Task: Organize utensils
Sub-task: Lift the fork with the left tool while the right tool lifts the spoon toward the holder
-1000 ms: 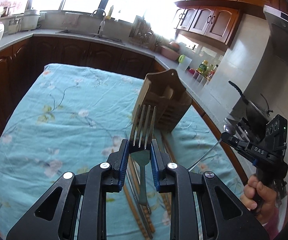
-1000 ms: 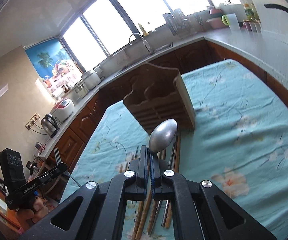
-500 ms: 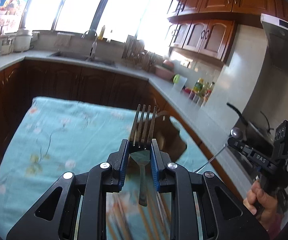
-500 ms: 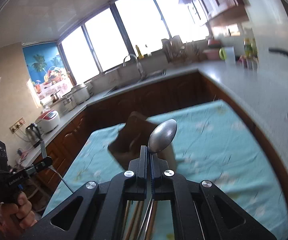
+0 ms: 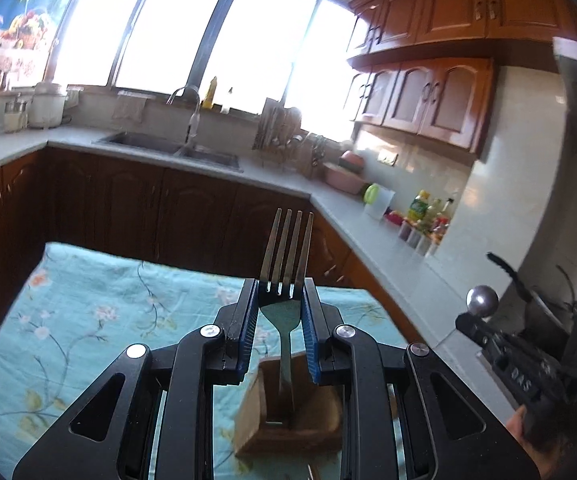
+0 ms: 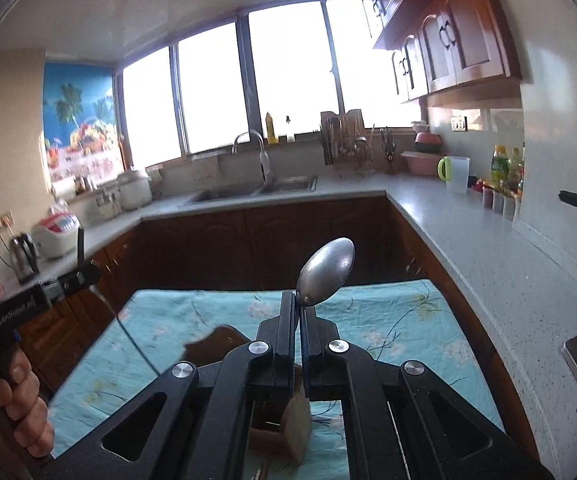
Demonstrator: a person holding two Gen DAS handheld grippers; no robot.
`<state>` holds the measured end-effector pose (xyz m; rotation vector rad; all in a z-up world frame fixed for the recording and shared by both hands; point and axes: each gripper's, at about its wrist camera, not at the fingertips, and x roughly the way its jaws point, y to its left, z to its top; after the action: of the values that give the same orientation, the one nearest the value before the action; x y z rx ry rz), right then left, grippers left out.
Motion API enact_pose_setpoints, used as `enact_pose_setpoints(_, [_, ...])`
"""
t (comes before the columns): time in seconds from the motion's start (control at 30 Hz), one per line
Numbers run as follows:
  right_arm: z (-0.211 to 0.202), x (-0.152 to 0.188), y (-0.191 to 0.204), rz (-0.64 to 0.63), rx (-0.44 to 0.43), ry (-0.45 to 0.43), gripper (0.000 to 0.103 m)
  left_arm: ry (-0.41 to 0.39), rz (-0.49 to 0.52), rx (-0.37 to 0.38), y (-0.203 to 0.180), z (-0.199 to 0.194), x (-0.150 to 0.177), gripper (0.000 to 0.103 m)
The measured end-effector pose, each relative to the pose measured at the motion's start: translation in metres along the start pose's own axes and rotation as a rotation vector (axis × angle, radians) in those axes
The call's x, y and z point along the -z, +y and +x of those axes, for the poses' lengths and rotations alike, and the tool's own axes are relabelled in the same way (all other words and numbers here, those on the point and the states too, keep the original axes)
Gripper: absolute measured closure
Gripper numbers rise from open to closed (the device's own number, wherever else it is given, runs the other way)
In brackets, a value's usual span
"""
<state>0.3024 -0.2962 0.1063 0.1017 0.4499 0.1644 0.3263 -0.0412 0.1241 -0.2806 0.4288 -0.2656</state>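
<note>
Fork (image 5: 285,264) clamped in left gripper (image 5: 279,316), spoon (image 6: 325,272) pinched in right gripper (image 6: 299,322); both just lifted off table, now right above wooden holder (image 5: 288,412). Drop-in next, probably.

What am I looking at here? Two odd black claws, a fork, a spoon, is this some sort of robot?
No robot: a person holds a hand-held tool with two jaws in each hand, and a camera on each tool looks out along its jaws. In the left tool's picture the left gripper is shut on a fork, tines up; at the right edge you see the other tool. In the right tool's picture the right gripper is shut on a spoon, bowl up. Below both stands a wooden utensil holder on a table under a flowered turquoise cloth, in a kitchen.
</note>
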Motion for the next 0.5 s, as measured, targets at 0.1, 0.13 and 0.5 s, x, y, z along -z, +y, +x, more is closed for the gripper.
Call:
enact_pose_setpoints(0.1, [0.024,0.016,0.0,-0.003,-0.005,0.054,0.101,0.037,-0.023,0.02,0.007,0.025,0.015,0.084])
enact_pose_setpoints(0.13, [0.029,0.019,0.0,-0.003,-0.01,0.066,0.101,0.044,-0.016,0.017,0.006,0.03,0.02,0.084])
enact_pose_setpoints(0.5, [0.062,0.053,-0.014,0.04,-0.066,0.19,0.1,0.148,0.035,-0.012,0.001,0.058,0.064,0.084])
